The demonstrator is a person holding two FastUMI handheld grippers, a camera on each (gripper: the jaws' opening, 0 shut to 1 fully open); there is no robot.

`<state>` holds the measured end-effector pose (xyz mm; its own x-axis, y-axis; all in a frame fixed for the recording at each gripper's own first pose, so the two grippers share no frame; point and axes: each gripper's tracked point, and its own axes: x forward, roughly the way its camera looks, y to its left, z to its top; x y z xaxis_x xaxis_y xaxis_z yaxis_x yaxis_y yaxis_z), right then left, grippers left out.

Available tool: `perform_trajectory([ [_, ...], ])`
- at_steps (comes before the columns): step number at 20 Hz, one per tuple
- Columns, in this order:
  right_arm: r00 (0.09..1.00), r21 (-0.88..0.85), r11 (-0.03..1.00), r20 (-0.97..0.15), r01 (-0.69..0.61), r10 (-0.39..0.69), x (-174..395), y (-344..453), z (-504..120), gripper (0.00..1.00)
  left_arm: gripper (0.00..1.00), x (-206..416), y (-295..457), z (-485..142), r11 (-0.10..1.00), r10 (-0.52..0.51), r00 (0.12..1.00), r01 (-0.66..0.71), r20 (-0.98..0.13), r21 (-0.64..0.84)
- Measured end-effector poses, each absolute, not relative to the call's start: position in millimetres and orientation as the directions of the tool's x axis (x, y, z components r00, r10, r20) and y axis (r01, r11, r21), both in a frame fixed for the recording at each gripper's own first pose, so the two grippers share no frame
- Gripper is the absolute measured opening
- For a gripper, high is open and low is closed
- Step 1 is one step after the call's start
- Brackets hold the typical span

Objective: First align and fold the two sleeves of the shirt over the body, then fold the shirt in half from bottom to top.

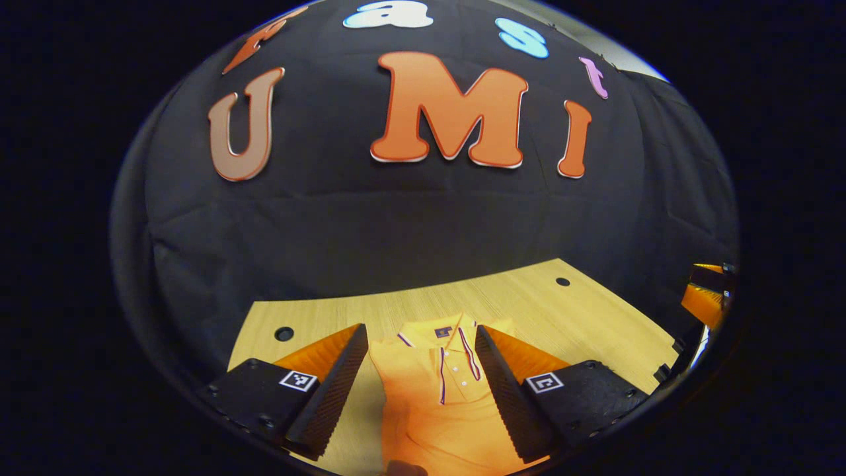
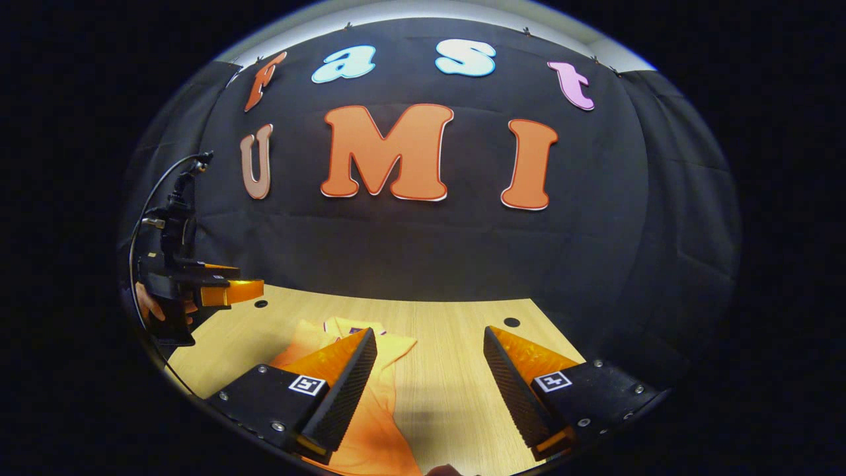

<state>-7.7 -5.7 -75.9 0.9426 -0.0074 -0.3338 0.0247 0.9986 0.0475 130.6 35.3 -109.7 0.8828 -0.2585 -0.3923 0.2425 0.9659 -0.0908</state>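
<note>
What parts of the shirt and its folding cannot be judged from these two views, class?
- Shirt hem: cut off by the bottom edge, left gripper view.
- Its sleeves: hidden behind the left gripper's fingers.
- Shirt's near side, right gripper view: covered by the right gripper's finger.

There are no words or numbers here that can be read. A small dark tag point(image 1: 443, 332) sits inside the collar of the orange shirt point(image 1: 429, 403), but it is too small to make out. Each gripper has little square black-and-white code stickers on its two fingers, one on the left finger point(image 1: 298, 380) and one on the right finger point(image 1: 544, 382). They are patterns, not letters. The same kind of sticker point(image 2: 305, 385) shows in the right gripper view.
</note>
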Motion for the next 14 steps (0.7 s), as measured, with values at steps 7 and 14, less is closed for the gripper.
perform_trajectory([
  [7,0.944,0.078,0.995,-0.32,-0.06,0.082,-11.0,5.7,-87.6,0.99,0.98,55.9,77.8,-52.0,0.996,-0.08,0.972,0.072,-0.219,-0.045],
  [14,0.924,0.099,0.987,-0.351,-0.127,0.154,-37.6,13.8,-115.4,0.99,0.98,-20.3,105.1,-50.4,0.997,0.068,0.989,-0.071,-0.129,-0.019],
])
